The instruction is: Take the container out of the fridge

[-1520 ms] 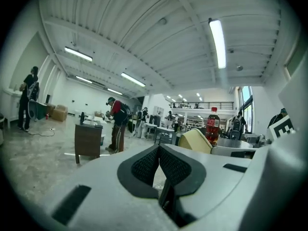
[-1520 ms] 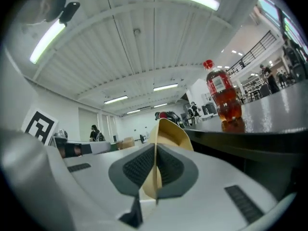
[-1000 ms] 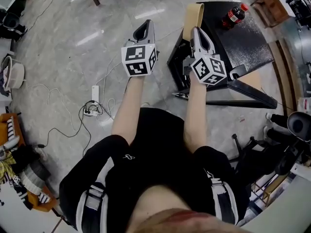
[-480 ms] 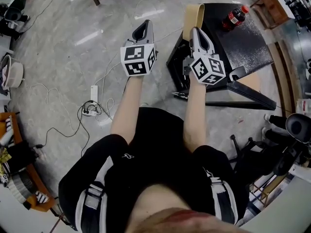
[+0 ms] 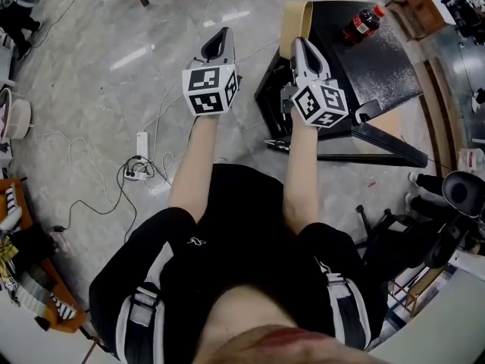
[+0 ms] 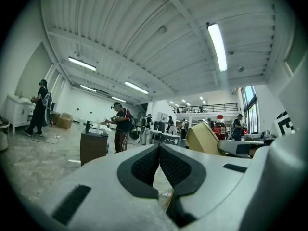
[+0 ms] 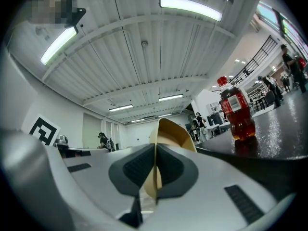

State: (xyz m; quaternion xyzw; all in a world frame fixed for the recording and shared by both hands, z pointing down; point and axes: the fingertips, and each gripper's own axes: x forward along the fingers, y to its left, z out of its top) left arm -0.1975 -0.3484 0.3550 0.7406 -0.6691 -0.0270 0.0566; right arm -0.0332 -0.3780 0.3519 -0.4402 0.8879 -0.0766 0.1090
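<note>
Item: container and fridge, not in any view; both tools idle, side by side.
Left tool (image 5: 220,38) pressed together, nothing between the pads. Right tool (image 5: 300,45) likewise closed and appears empty; a tan curved panel (image 5: 292,20) stands just beyond its tips. Both point forward from the person at about level height, well above the floor. The right one is at the near corner of a black surface (image 5: 390,70) bearing a cola bottle (image 5: 361,23). Bearing of the container, its long axis and the nearer hand cannot be judged. Likely step: find the fridge first.
</note>
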